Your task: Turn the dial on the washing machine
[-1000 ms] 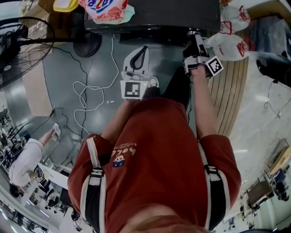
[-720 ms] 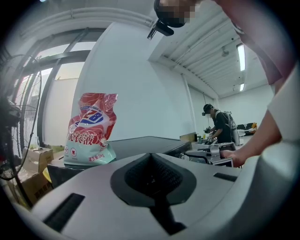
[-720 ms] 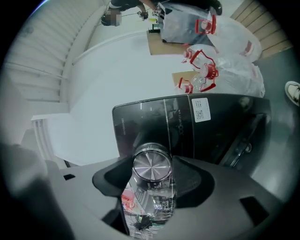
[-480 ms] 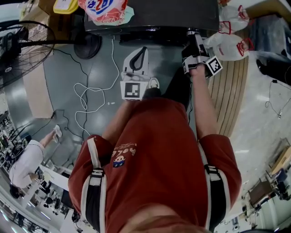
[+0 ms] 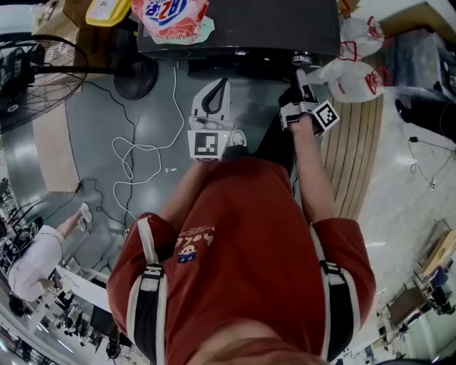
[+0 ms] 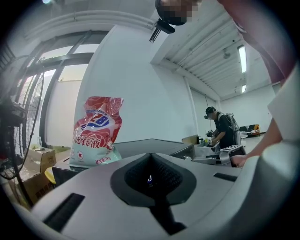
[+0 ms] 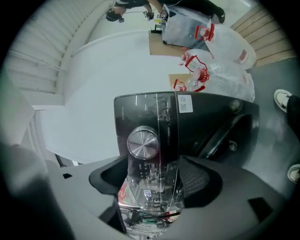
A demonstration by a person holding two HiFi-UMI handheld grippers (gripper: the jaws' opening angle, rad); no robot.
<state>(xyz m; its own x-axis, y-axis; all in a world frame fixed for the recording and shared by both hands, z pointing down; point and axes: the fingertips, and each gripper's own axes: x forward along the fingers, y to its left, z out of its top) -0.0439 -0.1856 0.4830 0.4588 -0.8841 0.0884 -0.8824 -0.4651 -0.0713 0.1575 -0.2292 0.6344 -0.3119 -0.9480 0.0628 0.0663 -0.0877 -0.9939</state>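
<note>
The washing machine (image 5: 242, 28) is black and stands at the top of the head view. Its round silver dial (image 7: 143, 142) sits on the glossy black control panel (image 7: 154, 112). My right gripper (image 7: 150, 176) points at that panel and its jaws are opening. The dial lies just ahead of them, towards the left jaw, and neither pad touches it. In the head view the right gripper (image 5: 299, 71) is at the machine's front right corner. My left gripper (image 5: 212, 96) hangs in front of the machine, shut and empty, with its jaws (image 6: 151, 180) meeting.
A red and white detergent bag (image 5: 171, 16) lies on the machine's top. White plastic bags (image 5: 356, 71) sit at its right, above a slatted wooden platform (image 5: 360, 150). A fan (image 5: 35, 71) stands at the left and a white cable (image 5: 139, 164) loops over the grey floor.
The right gripper has drawn slightly back and down from the machine's front. The left gripper holds about the same place. The whole view has shifted a little.
</note>
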